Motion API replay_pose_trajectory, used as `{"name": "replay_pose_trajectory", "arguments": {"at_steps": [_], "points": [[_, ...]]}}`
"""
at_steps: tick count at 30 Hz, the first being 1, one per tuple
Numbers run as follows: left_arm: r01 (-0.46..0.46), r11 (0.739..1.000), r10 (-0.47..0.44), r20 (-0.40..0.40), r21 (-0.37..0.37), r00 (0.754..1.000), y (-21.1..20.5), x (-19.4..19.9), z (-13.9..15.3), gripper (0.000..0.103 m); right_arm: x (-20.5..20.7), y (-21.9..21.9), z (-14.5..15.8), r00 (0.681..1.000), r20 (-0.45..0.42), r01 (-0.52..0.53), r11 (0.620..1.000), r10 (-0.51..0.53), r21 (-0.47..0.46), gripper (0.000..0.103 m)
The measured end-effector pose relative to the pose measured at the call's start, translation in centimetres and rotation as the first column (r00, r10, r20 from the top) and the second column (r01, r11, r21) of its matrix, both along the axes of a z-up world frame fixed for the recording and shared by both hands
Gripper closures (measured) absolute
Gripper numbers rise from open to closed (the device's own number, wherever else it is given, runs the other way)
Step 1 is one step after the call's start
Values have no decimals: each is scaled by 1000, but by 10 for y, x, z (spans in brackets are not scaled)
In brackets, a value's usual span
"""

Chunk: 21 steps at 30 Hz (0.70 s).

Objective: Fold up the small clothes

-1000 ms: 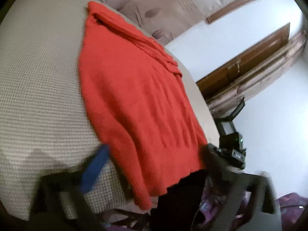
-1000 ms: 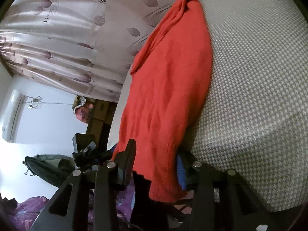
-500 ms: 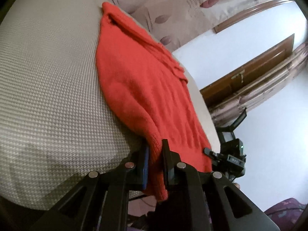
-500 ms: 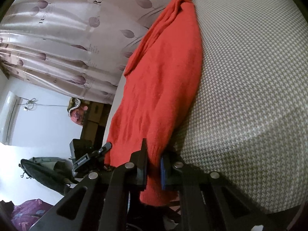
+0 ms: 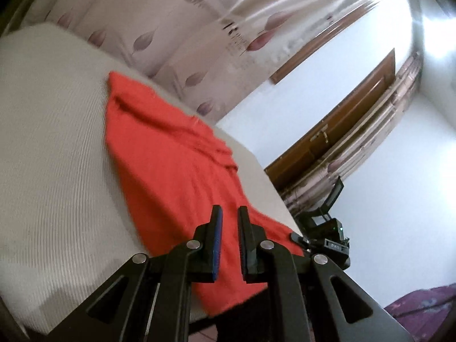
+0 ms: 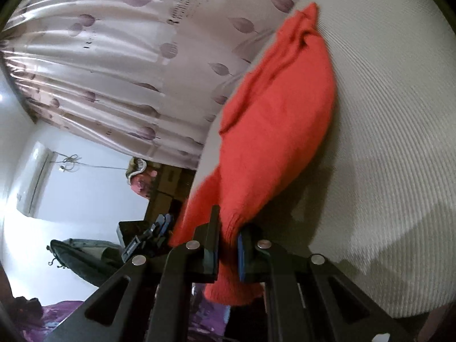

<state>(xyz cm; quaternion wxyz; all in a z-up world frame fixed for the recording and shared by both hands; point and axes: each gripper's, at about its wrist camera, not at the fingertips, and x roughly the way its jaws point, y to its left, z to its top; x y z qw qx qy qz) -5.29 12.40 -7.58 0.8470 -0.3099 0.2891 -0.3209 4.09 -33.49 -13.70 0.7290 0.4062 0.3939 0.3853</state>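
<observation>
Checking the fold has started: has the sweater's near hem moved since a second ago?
Yes. The red sweater hem, clamped in the right gripper, has lifted off the table edge.

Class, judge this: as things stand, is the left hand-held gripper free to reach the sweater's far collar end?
Probably not yet: the left hand-held gripper is shut on the red sweater at its near hem, though nothing lies between.

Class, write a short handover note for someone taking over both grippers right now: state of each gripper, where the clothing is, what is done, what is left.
Left gripper: shut on the near hem of the red sweater.
Right gripper: shut on the same hem, at the sweater's other side.
Sweater: spread lengthways on the grey cushion, far end near the curtain, near end hanging off the cushion's edge.
Done: both hem corners gripped.
Left: probably carry the hem over towards the far end, lay it flat, let go, then finish folding.
</observation>
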Motion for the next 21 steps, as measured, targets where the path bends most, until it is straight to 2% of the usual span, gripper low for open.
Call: {"name": "replay_pose_trajectory", "arguments": {"at_steps": [3,5,7,9,12,13,14,15,16,17,19,21], "points": [[-8,1000,7,15,18,1000,0,16,16,92,15,2,17,1000,27,-4,1000,4,4,94],[12,999,-11,-16,31,1000,0,24,17,92,23,4,23,999,34,0,1000,0,-12,94],[66,996,-59,-96,64,994,-3,27,7,92,27,5,24,1000,29,-1,1000,1,-13,94],[116,985,-89,-207,125,974,-9,27,-10,92,25,5,19,1000,16,-7,1000,7,-18,94],[146,966,-74,-311,214,948,-14,24,-35,91,20,6,5,1000,-29,-11,1000,10,-16,94],[140,965,-62,-322,224,945,-12,22,-38,87,19,7,2,999,-40,-8,1000,8,-13,94],[123,967,-44,-328,225,944,-10,23,-40,76,17,6,-1,999,-45,-6,1000,6,-12,94],[93,971,-12,-340,221,940,-5,22,-42,66,16,5,-3,999,-45,1,1000,-1,-12,94],[65,977,9,-352,201,936,0,21,-45,49,15,5,-3,999,-45,5,1000,-5,-8,94],[42,986,19,-363,159,932,4,19,-49,41,15,4,-3,999,-44,9,1000,-9,-1,94],[43,998,-19,-428,47,903,5,21,-66,36,15,3,-2,999,-39,11,1000,-11,2,94],[20,1000,-27,-419,-20,907,1,18,-71,34,14,4,-3,999,-39,11,1000,-11,3,94]]}}
